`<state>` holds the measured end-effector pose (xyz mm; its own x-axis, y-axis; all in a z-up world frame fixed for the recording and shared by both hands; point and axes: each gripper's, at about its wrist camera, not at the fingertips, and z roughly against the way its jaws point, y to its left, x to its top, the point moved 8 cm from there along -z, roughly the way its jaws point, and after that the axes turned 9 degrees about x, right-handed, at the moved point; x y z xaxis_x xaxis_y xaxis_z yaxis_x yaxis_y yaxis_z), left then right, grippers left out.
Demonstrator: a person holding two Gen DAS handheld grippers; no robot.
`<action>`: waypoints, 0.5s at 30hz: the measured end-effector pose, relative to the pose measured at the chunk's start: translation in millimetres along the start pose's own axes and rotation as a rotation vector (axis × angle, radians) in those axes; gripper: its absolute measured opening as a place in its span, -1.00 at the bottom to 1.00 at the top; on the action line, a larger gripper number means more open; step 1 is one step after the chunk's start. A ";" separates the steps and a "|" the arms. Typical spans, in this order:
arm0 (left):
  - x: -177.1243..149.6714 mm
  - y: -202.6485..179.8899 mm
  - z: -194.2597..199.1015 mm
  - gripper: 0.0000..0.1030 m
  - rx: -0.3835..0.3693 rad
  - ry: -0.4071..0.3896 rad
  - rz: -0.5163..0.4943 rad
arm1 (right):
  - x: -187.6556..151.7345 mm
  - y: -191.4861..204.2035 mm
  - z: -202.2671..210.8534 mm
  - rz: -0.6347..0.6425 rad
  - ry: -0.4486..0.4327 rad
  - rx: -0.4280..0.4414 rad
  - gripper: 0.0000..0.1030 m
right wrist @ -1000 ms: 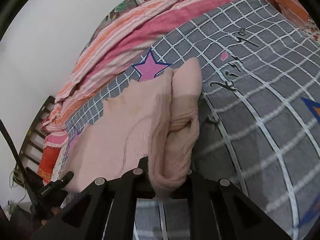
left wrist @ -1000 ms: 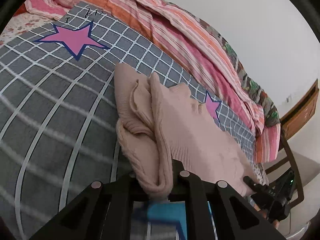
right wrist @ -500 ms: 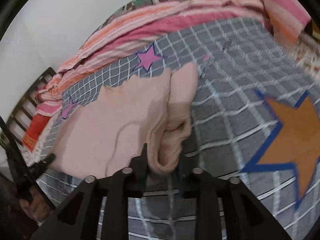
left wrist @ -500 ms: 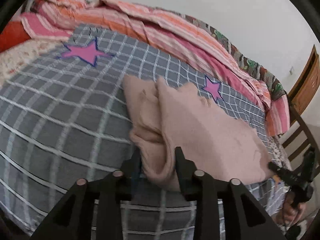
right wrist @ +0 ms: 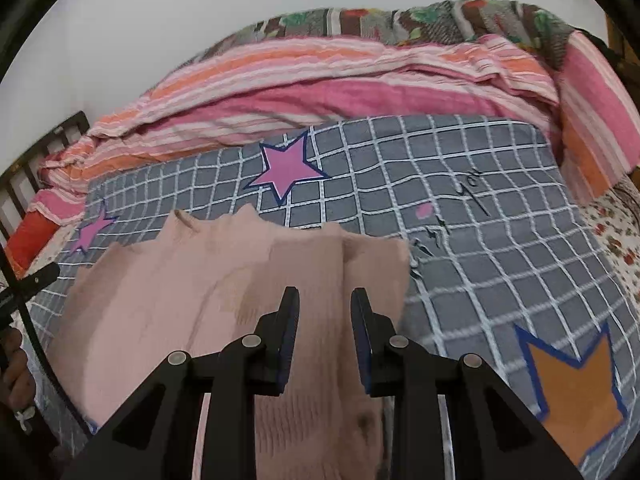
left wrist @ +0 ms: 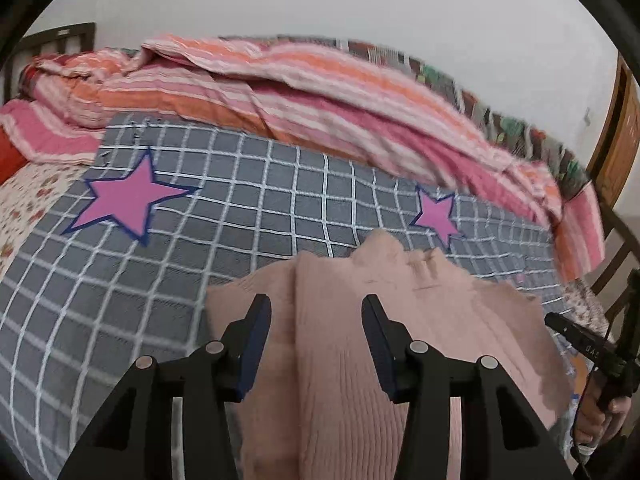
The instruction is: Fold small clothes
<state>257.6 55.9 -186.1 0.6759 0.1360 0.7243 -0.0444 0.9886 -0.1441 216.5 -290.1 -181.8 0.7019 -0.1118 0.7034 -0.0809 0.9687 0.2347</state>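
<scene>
A pale pink knitted sweater (left wrist: 400, 320) lies flat on the grey checked bedspread (left wrist: 240, 200), with one folded-in strip along each side. My left gripper (left wrist: 316, 308) is open, its jaws apart above the sweater's left side fold. In the right wrist view the sweater (right wrist: 200, 304) fills the lower middle, and my right gripper (right wrist: 325, 300) is open above its right side fold. Neither gripper holds cloth. The right gripper's black tip (left wrist: 580, 344) shows at the sweater's far right edge in the left view.
A rumpled pink and orange striped quilt (left wrist: 300, 92) lies along the far side of the bed against the white wall. Pink stars (left wrist: 128, 200) and an orange star (right wrist: 572, 384) mark the bedspread. A wooden headboard (left wrist: 616, 132) and a dark bed rail (right wrist: 44, 152) bound the ends.
Both grippers were shut on the sweater's bunched side folds. They have opened, let the cloth go, and risen and tilted up, and the sweater now lies flat.
</scene>
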 end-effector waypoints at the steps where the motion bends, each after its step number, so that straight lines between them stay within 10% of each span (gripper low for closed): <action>1: 0.3 -1.6 -8.2 -0.13 0.017 0.014 -0.005 | 2.3 -0.9 -11.0 0.002 0.019 -0.021 -0.49; 4: -5.2 -2.3 -33.6 -0.14 0.048 0.078 0.014 | 2.9 -6.1 -34.5 -0.006 0.065 -0.062 -0.49; 7: -11.6 -1.8 -47.6 -0.87 0.050 0.103 0.021 | -1.7 -12.8 -58.0 -0.024 0.127 -0.084 -0.69; 15: -22.4 24.4 -33.9 -0.80 0.043 0.026 0.149 | 2.9 -15.3 -60.3 -0.049 0.093 -0.066 -0.84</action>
<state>266.4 74.7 -228.7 0.6786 0.2799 0.6791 -0.1769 0.9596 -0.2188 262.5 -291.9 -223.8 0.7671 -0.1412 0.6258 -0.0005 0.9754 0.2206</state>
